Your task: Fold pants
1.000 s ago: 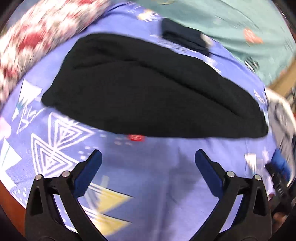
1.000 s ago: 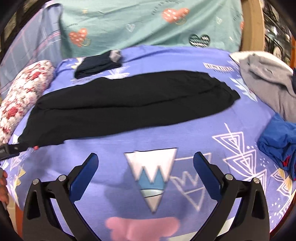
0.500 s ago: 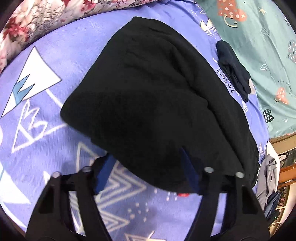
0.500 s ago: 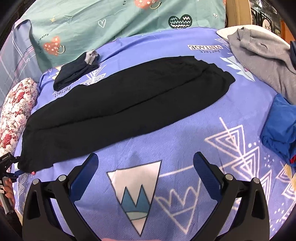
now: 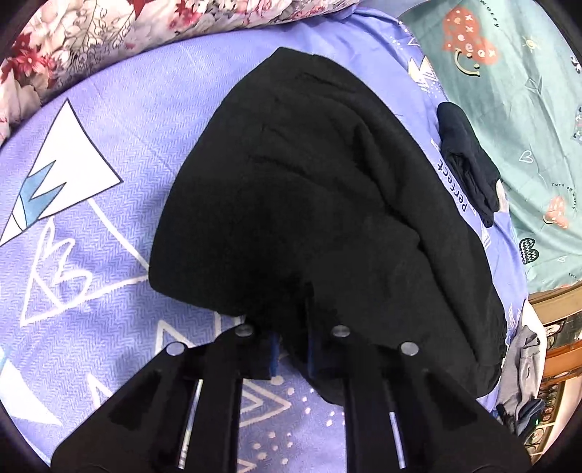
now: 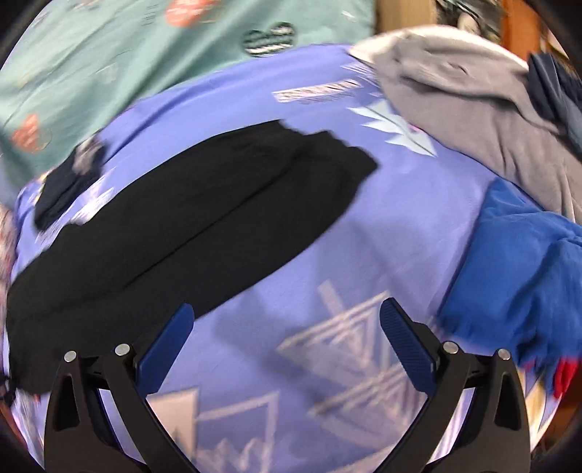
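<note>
Left to right: our left gripper [image 5: 291,345] is clenched on the near edge of the black pants [image 5: 320,203] at what looks like the waist end – dark cloth is bunched between the closed blue pads. The pants lie flat and lengthwise across the purple sheet [image 5: 91,218], with the floral pillow [image 5: 109,32] beyond them on the left and a small dark garment [image 5: 467,163] just off their far edge. To do this step well we judge the pinch should catch both layers of the edge, not just the top one, and the lift should wait until the other end is gripped too, so the fold comes over square. Our right gripper [image 6: 287,345] is released – jaws wide, nothing between them, over bare sheet beside the pants' long edge; it needs to reach the leg hems [image 6: 349,160] first. The left view alone shows the grip itself, the right view is motion-blurred but alone shows the full length of the pants, the hem end, the grey garment [image 6: 454,98] and the blue garment [image 6: 516,262] near it.
</note>
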`<state>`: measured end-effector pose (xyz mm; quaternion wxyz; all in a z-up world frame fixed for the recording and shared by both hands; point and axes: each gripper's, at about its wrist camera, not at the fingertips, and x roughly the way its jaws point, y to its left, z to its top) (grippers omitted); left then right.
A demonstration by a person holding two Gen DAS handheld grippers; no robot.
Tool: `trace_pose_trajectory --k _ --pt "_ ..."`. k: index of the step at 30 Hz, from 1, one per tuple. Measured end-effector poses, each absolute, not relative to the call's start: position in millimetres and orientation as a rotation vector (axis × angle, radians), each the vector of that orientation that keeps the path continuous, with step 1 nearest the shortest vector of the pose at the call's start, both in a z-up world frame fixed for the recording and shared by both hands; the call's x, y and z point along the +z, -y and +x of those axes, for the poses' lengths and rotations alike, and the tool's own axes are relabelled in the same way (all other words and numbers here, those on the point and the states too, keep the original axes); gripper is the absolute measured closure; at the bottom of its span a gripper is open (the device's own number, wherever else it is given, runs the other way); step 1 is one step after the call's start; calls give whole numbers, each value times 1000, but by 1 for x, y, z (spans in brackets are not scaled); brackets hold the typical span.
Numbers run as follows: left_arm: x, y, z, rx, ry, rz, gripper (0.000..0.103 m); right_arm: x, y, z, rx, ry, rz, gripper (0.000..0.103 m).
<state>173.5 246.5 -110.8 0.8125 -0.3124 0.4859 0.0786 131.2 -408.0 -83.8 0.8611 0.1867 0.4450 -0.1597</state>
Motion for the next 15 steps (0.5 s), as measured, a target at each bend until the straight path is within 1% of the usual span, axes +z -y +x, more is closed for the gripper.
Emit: trace_pose_trajectory --k 3,4,5,7,8,9,10,11,13,14,15 --pt "-108 -246 173 166 -1032 -655 92 -99 436 165 -356 -975 405 2" --pt "-109 -246 173 166 -1032 -657 92 -105 442 176 -365 -1004 403 6" --pt "-110 -246 175 168 -1036 -662 93 -114 452 190 -364 -1030 417 15" --pt "-111 -247 176 167 -1036 -665 93 -118 460 205 -373 -1013 414 22" --pt "-112 -248 175 168 -1038 -666 93 -117 463 212 -378 -1000 402 29" --pt "-112 -248 176 168 -1039 -671 94 -116 467 220 -385 -990 393 32" --pt "-112 -248 177 168 -1039 -673 94 -115 472 226 -372 -976 411 58" --pt "-111 -248 180 168 -1038 -673 95 -115 478 229 -342 -977 461 88" --pt "-105 -248 181 168 -1026 -675 95 -108 490 224 -317 -966 567 90" --pt "-100 -247 181 166 -1013 -670 95 -98 486 219 -306 -945 563 90" --pt "-93 -246 181 164 -996 -660 95 -76 483 206 -270 -881 543 90"
